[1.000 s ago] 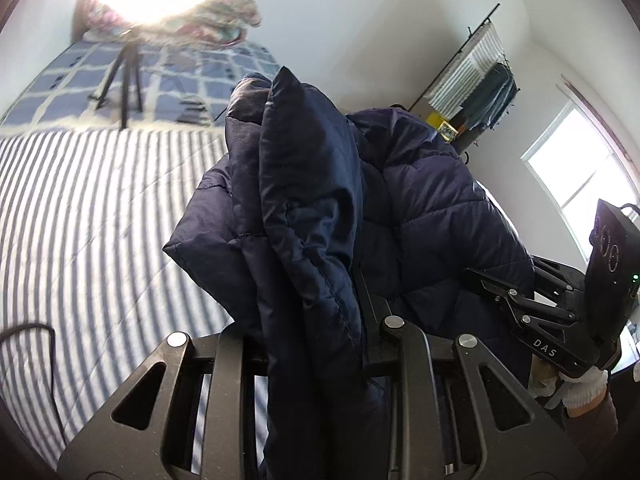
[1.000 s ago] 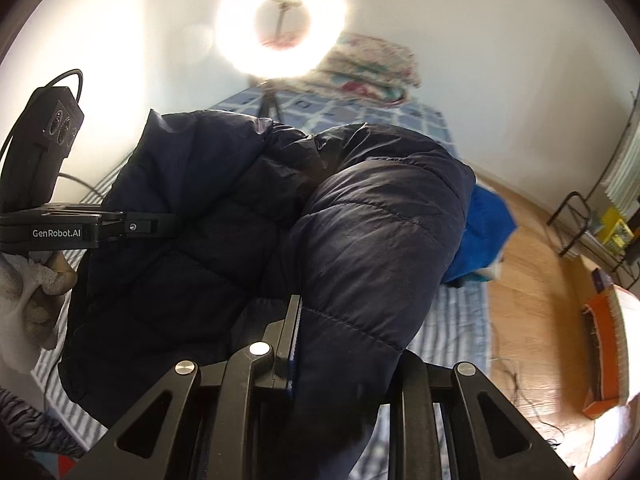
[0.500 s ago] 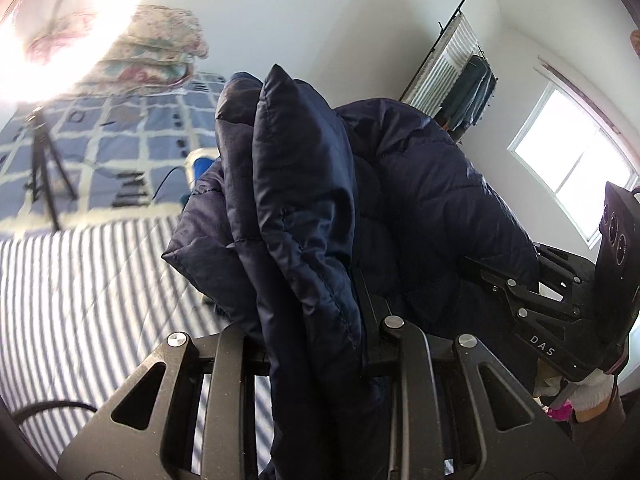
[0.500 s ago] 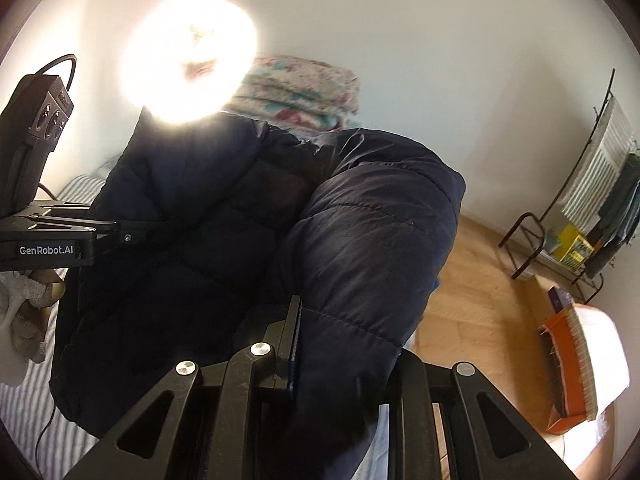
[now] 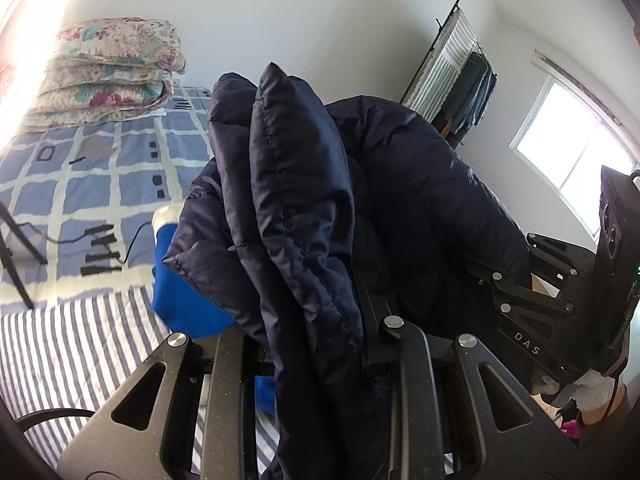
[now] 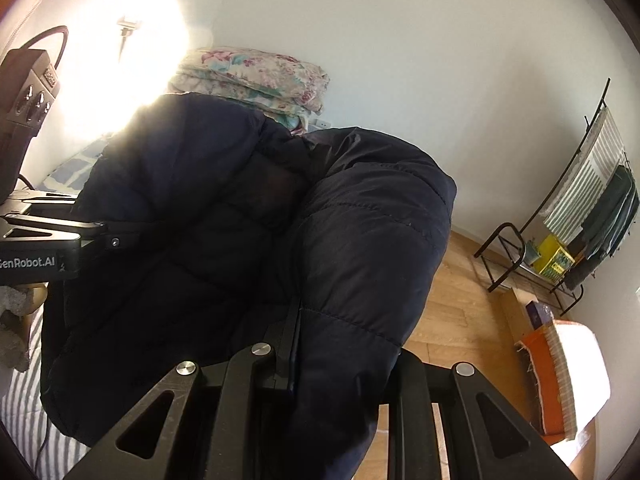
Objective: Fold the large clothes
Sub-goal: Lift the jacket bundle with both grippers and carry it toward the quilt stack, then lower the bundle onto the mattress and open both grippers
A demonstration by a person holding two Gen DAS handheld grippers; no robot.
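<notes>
"DAS" on the right gripper [image 5: 524,236]; seemingly "GenRobot.AI", its start cropped, on the left gripper [image 6: 100,232].

the dark navy quilted puffer jacket [image 5: 304,208] covers the left gripper [image 5: 316,320] fingertips, and in the right wrist view hides the right gripper [image 6: 336,344] tips too. a bright blue cloth [image 5: 180,292] on the bed is mostly hidden behind the jacket. glare washes out the lamp [image 6: 128,28] far left.

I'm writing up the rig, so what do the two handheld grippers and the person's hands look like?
Both grippers are matte black metal with cut-out linkages and silver bolts. The left gripper reads GenRobot.AI and has a black cable; the right gripper reads DAS. Each hand wears a white knit glove.
</notes>
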